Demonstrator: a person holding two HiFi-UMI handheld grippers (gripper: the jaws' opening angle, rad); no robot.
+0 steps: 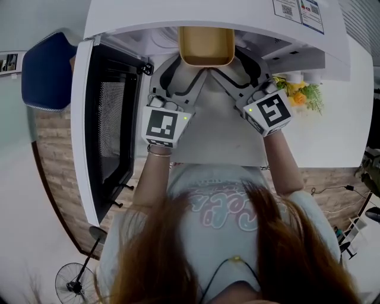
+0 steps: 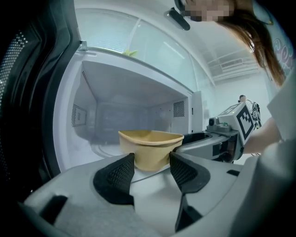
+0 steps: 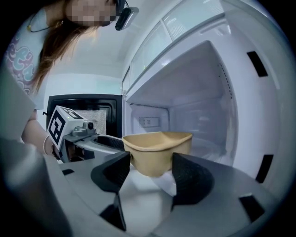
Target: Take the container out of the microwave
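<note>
The white table (image 1: 350,127) holds up the big white microwave (image 1: 178,15). The microwave door (image 1: 110,130) hangs wide open on the left. Yellow flowers with green leaves (image 1: 301,95) stand on the table, just beside the microwave on the right

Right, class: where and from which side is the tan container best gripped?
Take the tan container by its two near corners, under the flared rim, left gripper and right gripper one each, level through the microwave front opening. Its walls taper downward, so the rim should stop it slipping.
</note>
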